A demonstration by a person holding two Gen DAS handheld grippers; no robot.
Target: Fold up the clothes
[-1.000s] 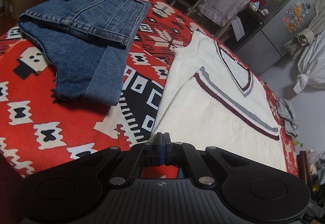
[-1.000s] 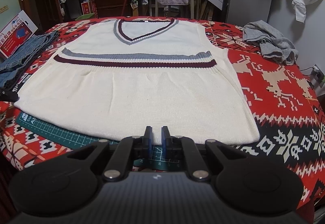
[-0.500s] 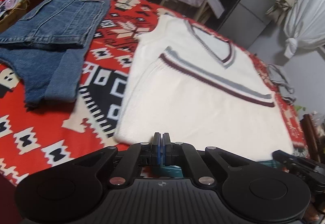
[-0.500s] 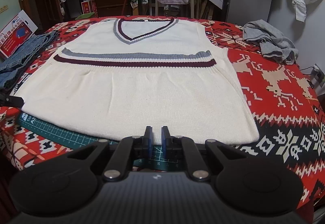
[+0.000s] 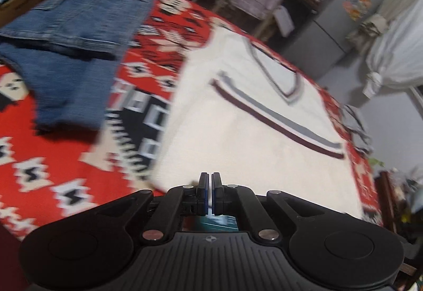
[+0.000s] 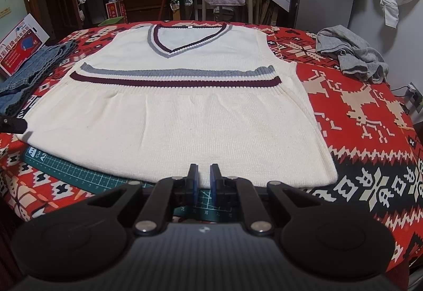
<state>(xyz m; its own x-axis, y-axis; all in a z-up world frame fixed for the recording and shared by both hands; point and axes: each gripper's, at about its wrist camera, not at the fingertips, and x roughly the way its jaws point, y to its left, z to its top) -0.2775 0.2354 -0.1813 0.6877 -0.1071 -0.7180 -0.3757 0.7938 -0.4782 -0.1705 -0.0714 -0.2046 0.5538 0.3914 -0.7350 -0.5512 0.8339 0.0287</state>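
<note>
A red patterned cloth (image 6: 370, 111) covers the whole table, filling the middle band of the right wrist view. On it, dead centre in that frame, a cream knitted vest (image 6: 179, 116) lies flat and face up, V-neck toward the far edge, with 1 grey and 1 maroon stripe across the chest. Its hem overlaps a green cutting mat (image 6: 79, 174) that peeks out at lower left. Folded blue jeans (image 5: 68, 48) sit in the upper left of the left wrist view, beside the vest but apart from it; that view is blurred. A crumpled grey garment (image 6: 351, 56) lies at the upper right of the right wrist frame, clear of the vest.

The right gripper (image 6: 203, 180) sits at the bottom centre, at the vest's hem, its 2 fingers a narrow gap apart and gripping nothing. The left gripper (image 5: 210, 193) is near the vest's lower corner, fingers nearly pressed together with only a sliver between them, nothing visibly caught.
</note>
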